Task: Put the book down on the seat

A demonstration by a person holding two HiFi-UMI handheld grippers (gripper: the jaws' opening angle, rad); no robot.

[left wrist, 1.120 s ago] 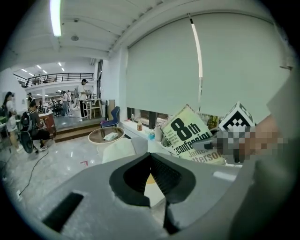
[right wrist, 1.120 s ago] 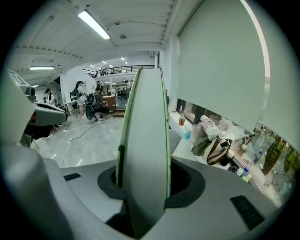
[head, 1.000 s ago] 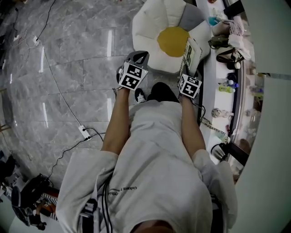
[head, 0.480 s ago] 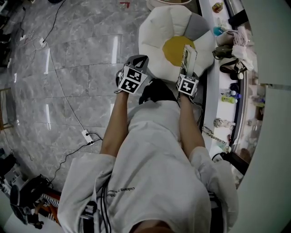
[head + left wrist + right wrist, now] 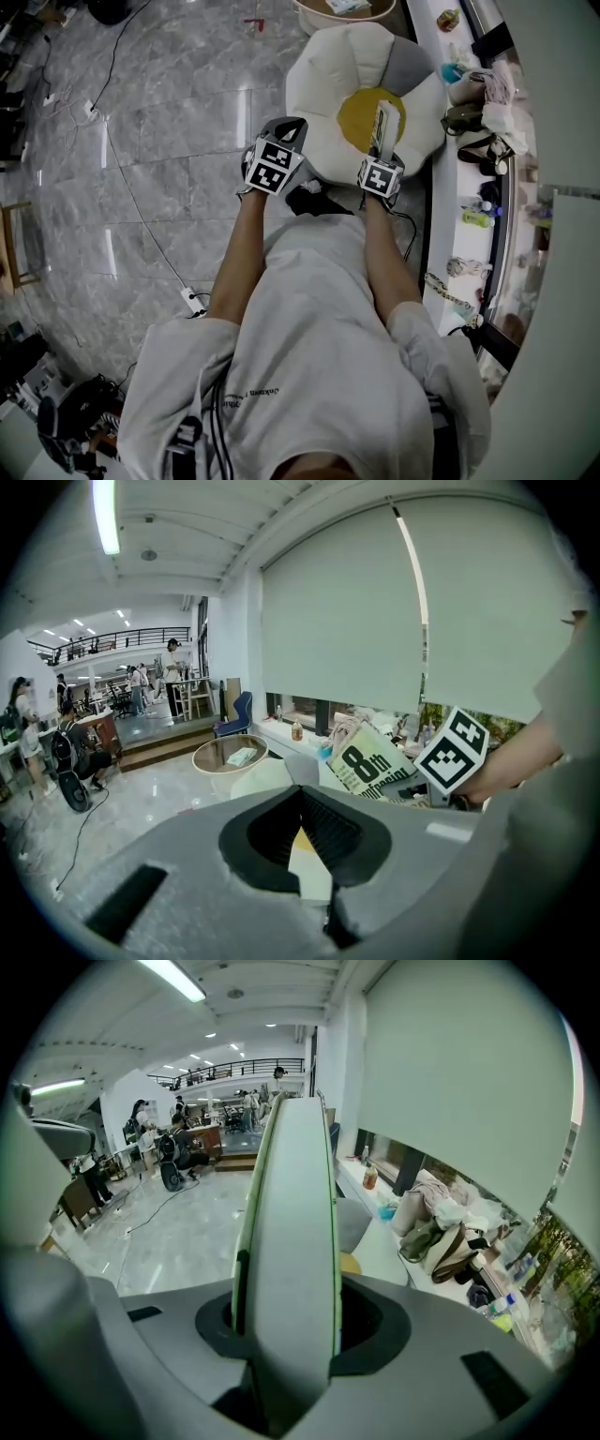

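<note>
White cushioned seat [image 5: 323, 89] looks soft: the book [image 5: 385, 122], clamped upright in the right gripper [image 5: 383, 150] over its yellow centre, may topple off if released on edge; left gripper [image 5: 286, 129] closed, empty

Grey marble floor [image 5: 159, 112], power strip [image 5: 193, 299], cluttered ledge [image 5: 439, 211]

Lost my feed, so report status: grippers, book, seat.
Right gripper shut on book, upright over yellow centre of seat, not yet laid down. Left gripper shut, empty. Nothing in the way.
</note>
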